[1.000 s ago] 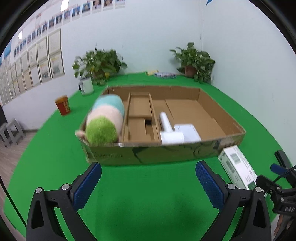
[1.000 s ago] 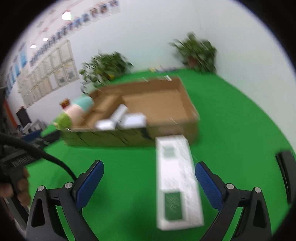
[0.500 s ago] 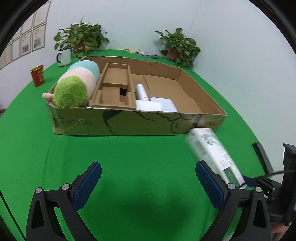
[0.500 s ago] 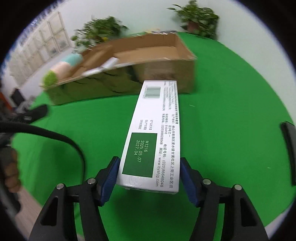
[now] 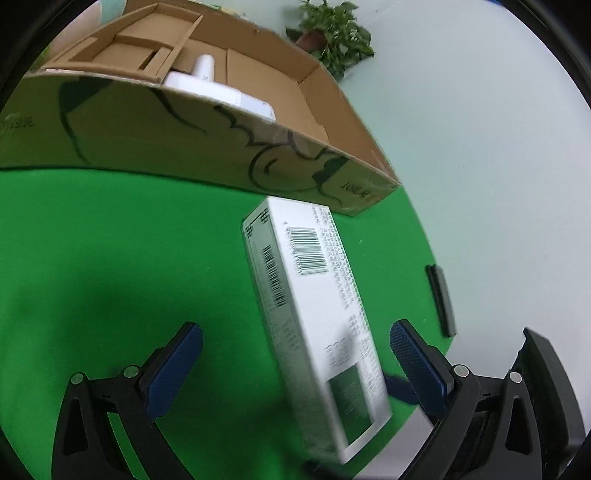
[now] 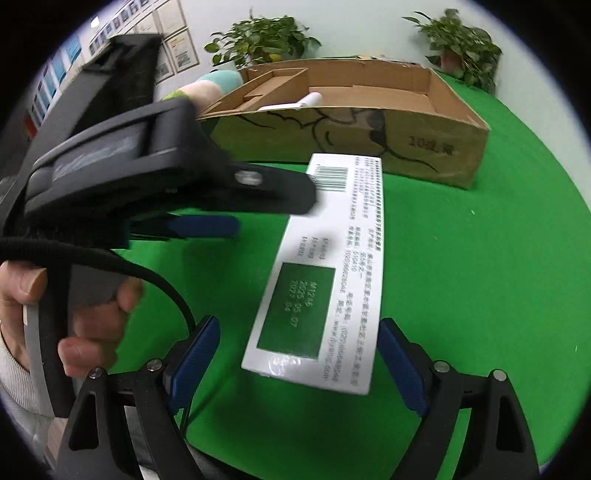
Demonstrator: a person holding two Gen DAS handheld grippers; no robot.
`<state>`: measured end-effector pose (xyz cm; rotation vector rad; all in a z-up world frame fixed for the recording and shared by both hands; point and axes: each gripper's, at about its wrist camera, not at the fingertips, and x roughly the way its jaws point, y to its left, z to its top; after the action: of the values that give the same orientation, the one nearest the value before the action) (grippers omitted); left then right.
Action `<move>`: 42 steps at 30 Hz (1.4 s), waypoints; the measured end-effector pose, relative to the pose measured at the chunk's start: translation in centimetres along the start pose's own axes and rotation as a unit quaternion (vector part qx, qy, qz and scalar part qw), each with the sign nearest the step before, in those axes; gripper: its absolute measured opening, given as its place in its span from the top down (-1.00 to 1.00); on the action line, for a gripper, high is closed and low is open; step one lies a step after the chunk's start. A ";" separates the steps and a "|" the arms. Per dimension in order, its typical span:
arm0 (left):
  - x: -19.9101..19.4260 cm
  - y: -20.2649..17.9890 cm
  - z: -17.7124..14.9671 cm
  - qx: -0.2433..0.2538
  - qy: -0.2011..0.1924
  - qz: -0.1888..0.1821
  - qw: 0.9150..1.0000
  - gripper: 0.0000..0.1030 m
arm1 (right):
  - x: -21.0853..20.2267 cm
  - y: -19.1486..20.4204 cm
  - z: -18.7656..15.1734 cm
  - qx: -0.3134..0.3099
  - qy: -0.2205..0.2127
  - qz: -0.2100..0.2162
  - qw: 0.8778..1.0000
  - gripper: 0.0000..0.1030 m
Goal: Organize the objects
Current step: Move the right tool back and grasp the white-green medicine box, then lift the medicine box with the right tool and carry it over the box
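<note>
A long white carton with a barcode and a green panel (image 5: 314, 306) (image 6: 325, 266) lies between both grippers, in front of the cardboard box (image 5: 207, 136) (image 6: 369, 136). My left gripper (image 5: 295, 358) is open, its blue pads on either side of the carton without touching it. My right gripper (image 6: 299, 362) stands around the carton's near end with its right pad at the carton's edge and a gap on the left. The left gripper body (image 6: 155, 170) hangs over the carton's far end in the right wrist view.
The box holds white items (image 5: 218, 88), a cardboard insert (image 5: 147, 48) and a plush toy (image 6: 207, 86). Potted plants (image 6: 262, 40) (image 5: 332, 33) stand by the wall. A dark flat bar (image 5: 439, 299) lies at the green table's right edge.
The left gripper has swung right and down over the carton. The right gripper's jaws have widened from their tight hold on the carton half a second ago.
</note>
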<state>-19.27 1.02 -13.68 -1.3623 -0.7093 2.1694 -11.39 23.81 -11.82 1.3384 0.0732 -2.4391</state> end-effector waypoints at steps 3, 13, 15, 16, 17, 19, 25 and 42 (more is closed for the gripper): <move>0.8 0.3 0.5 -0.010 0.010 -0.030 0.999 -0.96 | 0.3 0.3 0.4 -0.009 0.001 -0.002 1.000 -0.68; 2.0 1.3 1.0 -0.016 0.021 -0.066 0.997 -0.59 | 1.0 -0.3 0.8 0.012 -0.008 0.017 1.000 -0.48; 2.1 1.4 1.1 -0.019 0.022 -0.067 0.997 -0.54 | 0.6 -0.8 0.3 0.016 -0.010 0.029 0.999 -0.43; 2.2 1.5 1.1 -0.021 0.022 -0.068 0.997 -0.54 | 0.5 -1.0 0.2 0.017 -0.010 0.035 0.999 -0.40; 2.3 1.5 1.2 -0.022 0.023 -0.069 0.997 -0.54 | 0.2 -1.3 -0.1 0.019 -0.010 0.043 0.999 -0.39; 2.5 1.5 1.2 -0.023 0.025 -0.069 0.997 -0.54 | -0.3 -1.8 -0.6 0.023 -0.009 0.061 0.998 -0.32; 3.4 1.1 1.0 -0.019 0.033 -0.066 0.997 -0.23 | -1.6 -3.7 -2.0 0.048 -0.013 0.102 0.994 -0.26; 1.2 1.0 2.9 -0.001 -0.008 -0.048 0.999 0.16 | -3.7 -2.1 -2.3 0.044 -0.046 0.096 0.993 -0.25</move>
<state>-22.55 0.56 -14.06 -1.2866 -0.7684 2.1067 -8.39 27.27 -10.35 1.2066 -0.1807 -2.3606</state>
